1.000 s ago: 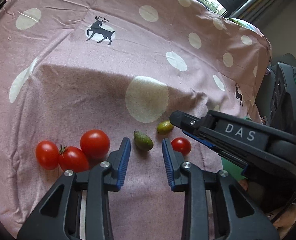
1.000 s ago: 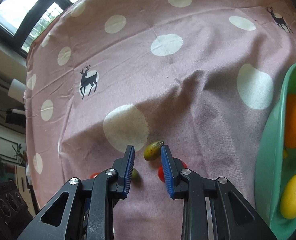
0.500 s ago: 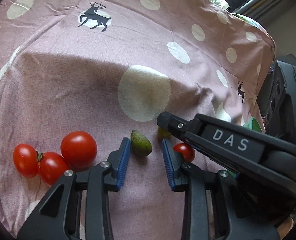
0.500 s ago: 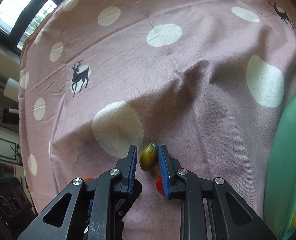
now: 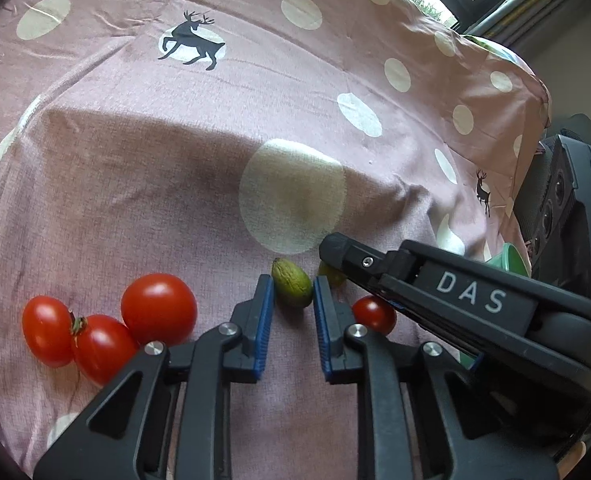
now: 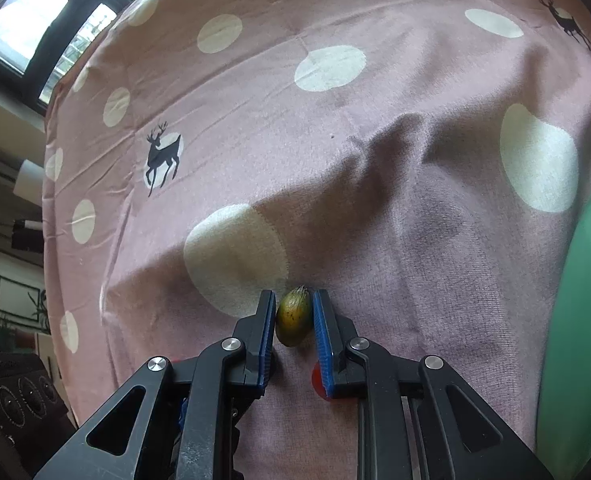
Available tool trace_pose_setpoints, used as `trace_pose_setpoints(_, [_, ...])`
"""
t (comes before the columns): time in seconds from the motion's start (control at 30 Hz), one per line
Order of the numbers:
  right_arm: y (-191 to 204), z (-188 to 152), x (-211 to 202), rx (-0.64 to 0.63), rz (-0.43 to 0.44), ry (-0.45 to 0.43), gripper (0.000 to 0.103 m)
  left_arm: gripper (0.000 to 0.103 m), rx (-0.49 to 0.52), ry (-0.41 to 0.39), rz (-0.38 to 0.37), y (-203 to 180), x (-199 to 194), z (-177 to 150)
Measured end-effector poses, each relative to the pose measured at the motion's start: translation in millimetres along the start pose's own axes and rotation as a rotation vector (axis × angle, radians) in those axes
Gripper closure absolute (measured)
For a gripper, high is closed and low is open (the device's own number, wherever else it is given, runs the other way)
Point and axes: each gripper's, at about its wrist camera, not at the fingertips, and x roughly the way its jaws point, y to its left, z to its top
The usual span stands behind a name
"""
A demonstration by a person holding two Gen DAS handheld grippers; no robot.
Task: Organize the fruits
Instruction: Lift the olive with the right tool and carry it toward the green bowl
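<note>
Beyond your fingertips the pink dotted cloth (image 5: 143,168) runs bare toward 12 o'clock, up to its far edge under the window (image 6: 27,28); at 3 o'clock in the right wrist view the green bowl (image 6: 579,320) walls off that side. Both your tools point steeply down at the cloth, close together, the right one crossing the left view from 4 o'clock. Your left gripper (image 5: 293,292) is clenched on the darker green fruit (image 5: 291,283), pads against its sides. Your right gripper (image 6: 294,312) is clamped on the yellow-green fruit (image 6: 293,316), which sits on the cloth at the edge of a large pale dot. A small red tomato (image 5: 374,314) lies just beside the left tool's right finger (partly under your right tool). Three larger tomatoes (image 5: 157,308) cluster at 9 o'clock, touching one another.
</note>
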Motion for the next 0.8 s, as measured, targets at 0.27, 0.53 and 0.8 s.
trace_pose_setpoints(0.27, [-7.5,-0.7,-19.8,0.026,0.027,-0.042,0.082,0.084,0.015,-0.04,-0.015,-3.3,-13.7,-1.6])
trace_pose_setpoints(0.53, [-8.5,-5.8,-57.5,0.031,0.058,-0.133,0.082,0.083,0.065,-0.1,-0.028,-20.1,-35.8,-4.9])
trace_pose_setpoints(0.8, [-10.4,-19.5,-104.1,0.029,0.089,-0.252,0.082,0.087,0.131,-0.17,-0.069,-41.2,-61.1,-10.9])
